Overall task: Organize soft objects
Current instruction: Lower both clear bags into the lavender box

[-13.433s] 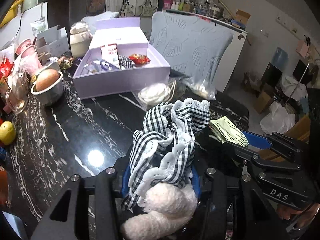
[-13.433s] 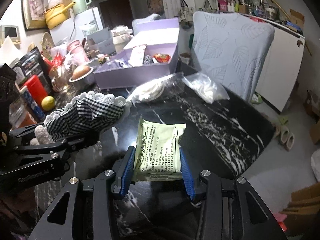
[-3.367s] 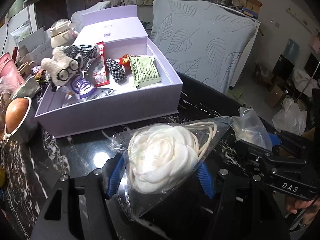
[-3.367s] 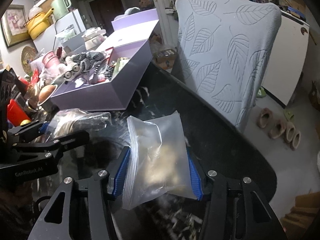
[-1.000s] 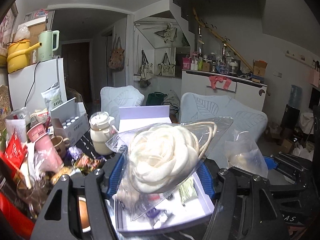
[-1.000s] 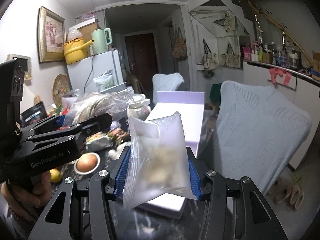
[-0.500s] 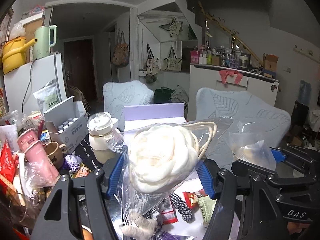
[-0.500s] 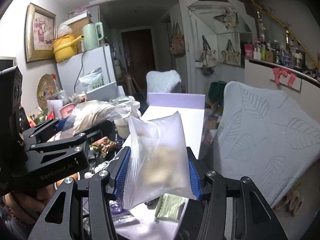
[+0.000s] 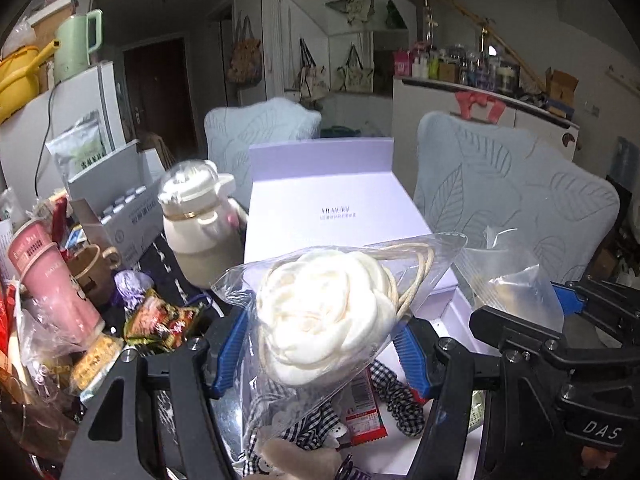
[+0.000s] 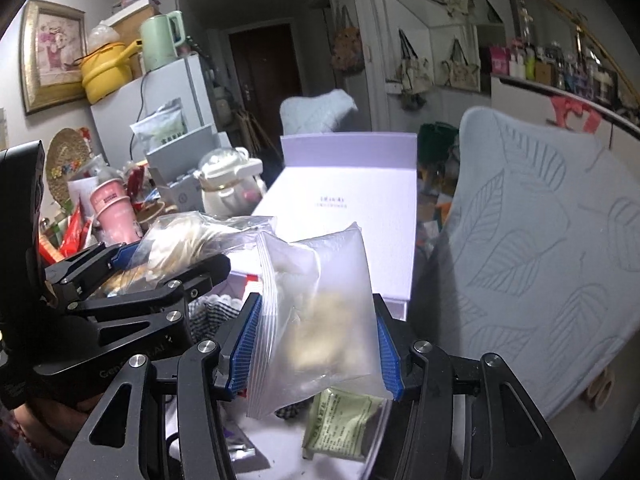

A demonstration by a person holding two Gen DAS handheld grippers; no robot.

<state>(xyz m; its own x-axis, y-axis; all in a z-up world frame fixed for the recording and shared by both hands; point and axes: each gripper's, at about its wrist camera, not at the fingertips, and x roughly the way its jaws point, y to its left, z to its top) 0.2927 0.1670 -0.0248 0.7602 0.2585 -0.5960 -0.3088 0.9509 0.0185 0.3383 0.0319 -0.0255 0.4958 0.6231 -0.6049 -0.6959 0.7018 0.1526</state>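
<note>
My left gripper (image 9: 320,344) is shut on a clear bag holding a white fabric rose (image 9: 324,316) with a cream cord. It hangs above the open lilac box (image 9: 332,216). My right gripper (image 10: 316,344) is shut on a clear zip bag (image 10: 320,304) with something pale inside, also over the box (image 10: 344,208). The zip bag also shows in the left wrist view (image 9: 516,288). Inside the box lie a plush toy in checked cloth (image 9: 304,432), a red packet (image 9: 366,412), a checked scrunchie (image 9: 400,400) and a green packet (image 10: 340,424).
A cream kettle-shaped bottle (image 9: 196,224), pink cups (image 9: 44,276), a brown mug (image 9: 90,268) and snack wrappers (image 9: 160,320) crowd the table left of the box. A grey carton (image 9: 116,204) stands behind. Pale blue leaf-pattern chairs (image 10: 540,256) stand right and behind.
Both grippers have tilted down and moved in over the box with their bags. The box's inside and the things in it have come more into view.
</note>
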